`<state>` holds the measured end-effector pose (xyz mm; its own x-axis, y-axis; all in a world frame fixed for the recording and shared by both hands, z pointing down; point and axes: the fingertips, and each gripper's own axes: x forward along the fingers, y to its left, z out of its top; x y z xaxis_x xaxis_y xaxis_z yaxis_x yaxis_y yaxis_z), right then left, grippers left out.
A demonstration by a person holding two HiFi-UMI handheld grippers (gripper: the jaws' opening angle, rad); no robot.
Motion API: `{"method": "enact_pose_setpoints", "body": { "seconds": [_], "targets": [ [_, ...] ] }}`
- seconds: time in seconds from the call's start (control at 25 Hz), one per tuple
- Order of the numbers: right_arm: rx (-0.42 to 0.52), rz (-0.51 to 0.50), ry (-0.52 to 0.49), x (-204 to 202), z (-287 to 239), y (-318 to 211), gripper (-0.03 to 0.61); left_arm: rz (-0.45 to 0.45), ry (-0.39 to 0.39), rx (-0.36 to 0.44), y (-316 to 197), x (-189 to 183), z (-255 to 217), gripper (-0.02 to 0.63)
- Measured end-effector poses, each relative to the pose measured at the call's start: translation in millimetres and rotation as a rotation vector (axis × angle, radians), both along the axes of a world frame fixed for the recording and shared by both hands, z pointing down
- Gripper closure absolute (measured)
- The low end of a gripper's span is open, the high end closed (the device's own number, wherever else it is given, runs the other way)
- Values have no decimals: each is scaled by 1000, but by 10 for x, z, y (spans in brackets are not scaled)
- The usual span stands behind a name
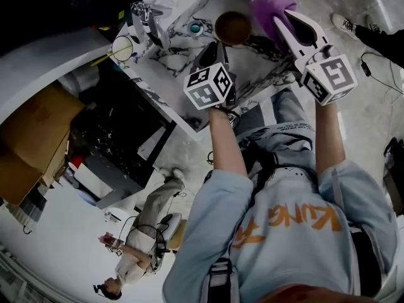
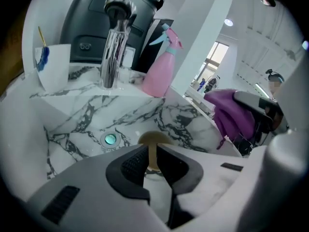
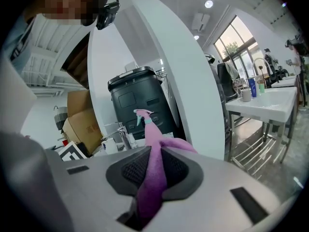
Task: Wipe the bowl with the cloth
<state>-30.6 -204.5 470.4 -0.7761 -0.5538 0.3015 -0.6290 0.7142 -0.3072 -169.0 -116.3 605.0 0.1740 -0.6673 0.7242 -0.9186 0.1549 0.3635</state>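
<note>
A brown bowl (image 1: 232, 27) hangs over the marble sink (image 1: 174, 55). My left gripper (image 1: 218, 44) is shut on its rim. In the left gripper view a thin strip of the bowl's (image 2: 155, 138) wall shows between the pads of that gripper (image 2: 150, 158). To the right, my right gripper (image 1: 278, 19) is shut on a purple cloth (image 1: 267, 7) and holds it beside the bowl. In the right gripper view the cloth (image 3: 172, 144) is pinched between the jaws of the right gripper (image 3: 153, 166) and trails back under them. The bowl's inside is hidden from both gripper views.
A chrome faucet (image 1: 144, 11) stands at the sink's back, with the drain (image 1: 196, 28) below it. A white cup (image 2: 50, 64) with a brush, a pink spray bottle (image 2: 164, 66) and a black bin (image 2: 96, 23) sit behind the basin. Cardboard boxes (image 1: 31, 137) lie at the left.
</note>
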Motion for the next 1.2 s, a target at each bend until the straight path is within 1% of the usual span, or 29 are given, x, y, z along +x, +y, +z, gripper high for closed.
{"method": "enact_pose_setpoints", "body": {
  "seconds": [0.12, 0.24, 0.4, 0.48, 0.52, 0.64, 0.76, 0.88, 1.0, 1.08, 1.12, 1.2],
  "targets": [
    [11, -21, 24, -100, 4, 20, 503, 24, 23, -45, 23, 37, 196, 575],
    [15, -53, 51, -201, 44, 70, 503, 25, 42, -88, 43, 46, 397, 506],
    [8, -80, 70, -298, 109, 142, 503, -30, 76, -119, 50, 15, 582, 489],
    [8, -89, 77, -330, 116, 165, 503, -70, 97, -125, 24, -2, 645, 454],
    [9, -93, 81, -338, 116, 175, 503, -87, 110, -126, 10, -1, 674, 451],
    [11, -96, 89, -334, 118, 193, 503, -124, 154, -136, -25, 37, 768, 451],
    [10, -95, 93, -306, 129, 196, 503, -136, 161, -158, -38, 74, 860, 451],
    [9, -93, 95, -260, 130, 187, 503, -175, 182, -174, -36, 82, 905, 453],
    [14, -90, 94, -216, 99, 179, 503, -204, 202, -181, -42, 95, 931, 468],
    [19, -99, 93, -209, 71, 202, 503, -228, 200, -193, -21, 77, 960, 502],
    [21, -104, 92, -205, 57, 217, 503, -244, 198, -199, -6, 63, 975, 531],
    [25, -111, 91, -185, 31, 247, 503, -273, 203, -201, 12, 52, 979, 561]
  ]
}}
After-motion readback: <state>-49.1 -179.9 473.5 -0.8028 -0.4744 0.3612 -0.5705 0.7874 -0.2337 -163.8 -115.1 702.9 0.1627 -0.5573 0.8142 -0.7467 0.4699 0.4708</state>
